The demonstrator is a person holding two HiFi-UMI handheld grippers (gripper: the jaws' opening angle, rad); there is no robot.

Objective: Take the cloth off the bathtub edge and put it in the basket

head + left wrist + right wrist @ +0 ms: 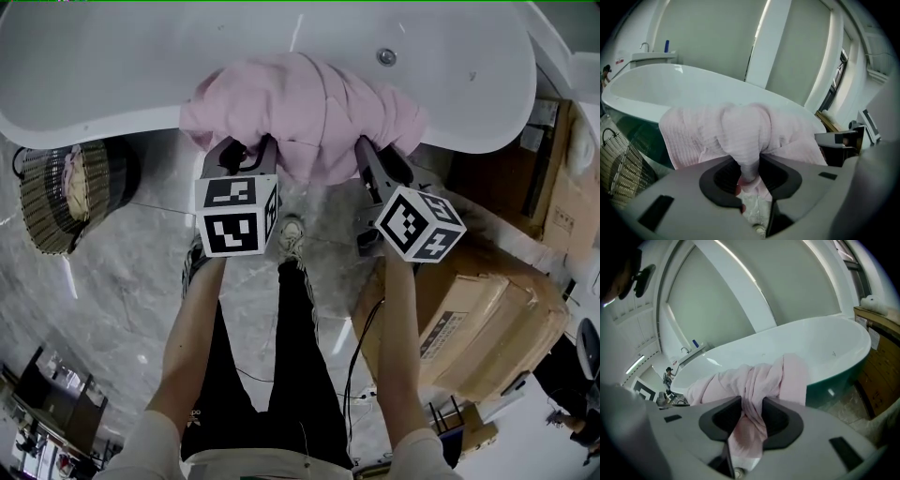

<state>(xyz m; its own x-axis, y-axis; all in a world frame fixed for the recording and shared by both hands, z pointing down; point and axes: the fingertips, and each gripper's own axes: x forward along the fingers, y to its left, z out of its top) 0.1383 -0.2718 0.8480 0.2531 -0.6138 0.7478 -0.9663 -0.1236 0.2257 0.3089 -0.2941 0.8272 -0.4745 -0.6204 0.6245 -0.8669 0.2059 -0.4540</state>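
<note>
A pink cloth (pixel 305 112) hangs bunched over the near edge of the white bathtub (pixel 112 84). My left gripper (pixel 246 157) is at the cloth's lower left and is shut on a fold of the cloth (pixel 747 140), which is pinched between its dark pads. My right gripper (pixel 375 159) is at the cloth's lower right and is likewise shut on a hanging fold of the cloth (pixel 752 413). The woven basket (pixel 66 192) stands on the floor to the left, below the tub's rim, also seen as the basket (pixel 621 164) in the left gripper view.
Cardboard boxes (pixel 478 319) are stacked on the floor at the right. A wooden cabinet (pixel 876 343) stands beyond the tub's end. My legs and a shoe (pixel 291 234) are just below the cloth on the marble floor (pixel 122 309). A cable (pixel 352 366) runs across the floor.
</note>
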